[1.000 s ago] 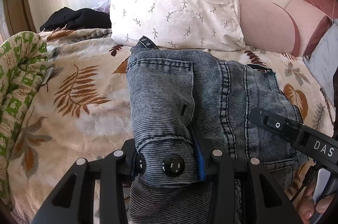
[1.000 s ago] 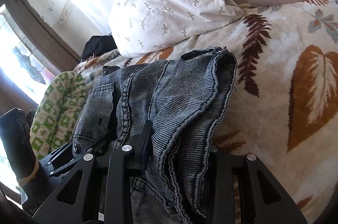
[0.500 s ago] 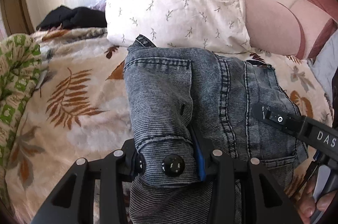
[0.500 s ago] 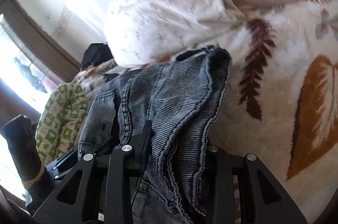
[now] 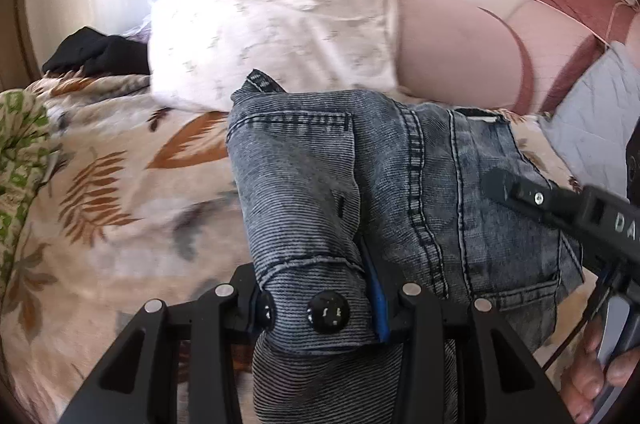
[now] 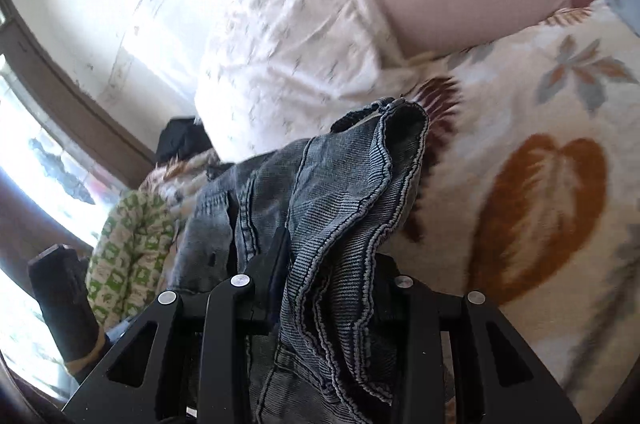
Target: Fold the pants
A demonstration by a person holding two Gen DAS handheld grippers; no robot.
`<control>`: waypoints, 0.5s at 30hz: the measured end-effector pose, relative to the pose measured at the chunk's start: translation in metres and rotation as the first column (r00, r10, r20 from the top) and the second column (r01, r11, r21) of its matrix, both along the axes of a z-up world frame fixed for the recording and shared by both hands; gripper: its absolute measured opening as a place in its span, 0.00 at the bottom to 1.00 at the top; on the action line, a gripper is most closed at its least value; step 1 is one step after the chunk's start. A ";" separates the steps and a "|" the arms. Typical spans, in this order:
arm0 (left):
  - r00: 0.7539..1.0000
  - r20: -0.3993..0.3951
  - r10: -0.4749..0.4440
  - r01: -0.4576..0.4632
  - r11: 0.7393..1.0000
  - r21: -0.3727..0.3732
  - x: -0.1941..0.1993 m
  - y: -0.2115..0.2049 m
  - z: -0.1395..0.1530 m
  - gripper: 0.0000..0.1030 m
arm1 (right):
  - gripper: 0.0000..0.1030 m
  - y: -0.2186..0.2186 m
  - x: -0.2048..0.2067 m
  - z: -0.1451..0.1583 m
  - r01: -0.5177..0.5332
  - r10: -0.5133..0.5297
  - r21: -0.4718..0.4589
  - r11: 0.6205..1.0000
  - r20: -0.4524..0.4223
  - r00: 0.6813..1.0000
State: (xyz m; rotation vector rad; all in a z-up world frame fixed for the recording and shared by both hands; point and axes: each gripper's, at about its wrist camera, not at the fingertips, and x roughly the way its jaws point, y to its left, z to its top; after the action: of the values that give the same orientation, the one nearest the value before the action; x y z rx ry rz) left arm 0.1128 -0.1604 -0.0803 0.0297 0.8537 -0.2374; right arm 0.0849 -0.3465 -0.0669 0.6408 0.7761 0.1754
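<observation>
Grey-blue denim pants point(image 5: 400, 183) lie bunched on a leaf-patterned bed cover, their top end near the pillow. My left gripper point(image 5: 316, 308) is shut on the waistband, where two black buttons show between its jaws. The same pants point(image 6: 320, 207) fill the middle of the right wrist view, with my right gripper point(image 6: 332, 288) shut on a thick folded edge with pale stitching. In the left wrist view the right gripper point(image 5: 560, 212) reaches in from the right over the denim, with a person's hand point(image 5: 596, 380) on its handle.
A white sprigged pillow point(image 5: 280, 23) and a pink cushion point(image 5: 452, 51) stand just behind the pants. A green-patterned quilt point(image 5: 20, 143) is heaped at the left, dark clothing point(image 5: 96, 55) beyond it. The leaf bed cover point(image 6: 540, 183) stretches to the right; a window point(image 6: 36, 159) is at the left.
Both grippers have carried the pants toward the pillow and a little upward; the pillow and cushion now look nearer and blurred. Both grips are unchanged.
</observation>
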 end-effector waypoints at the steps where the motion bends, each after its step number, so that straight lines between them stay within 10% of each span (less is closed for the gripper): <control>1: 1.000 -0.002 -0.005 0.005 1.000 0.001 0.000 -0.007 -0.001 0.42 | 0.30 -0.007 0.000 0.000 0.008 -0.008 0.006 1.000 0.000 1.000; 9: 0.998 -0.060 -0.021 0.027 0.995 0.093 0.012 -0.044 -0.041 0.43 | 0.34 -0.052 0.014 -0.052 0.107 -0.098 0.031 0.994 -0.215 0.972; 15: 0.997 -0.074 -0.034 0.037 0.998 0.043 0.010 -0.031 -0.031 0.50 | 0.59 -0.063 0.014 -0.062 0.144 -0.111 0.110 0.984 -0.261 0.959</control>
State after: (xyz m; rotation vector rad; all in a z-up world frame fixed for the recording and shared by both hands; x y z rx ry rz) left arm 0.1228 -0.1911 -0.1117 0.0778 0.9318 -0.2546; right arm 0.0990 -0.4094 -0.1293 0.8438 0.9729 0.0239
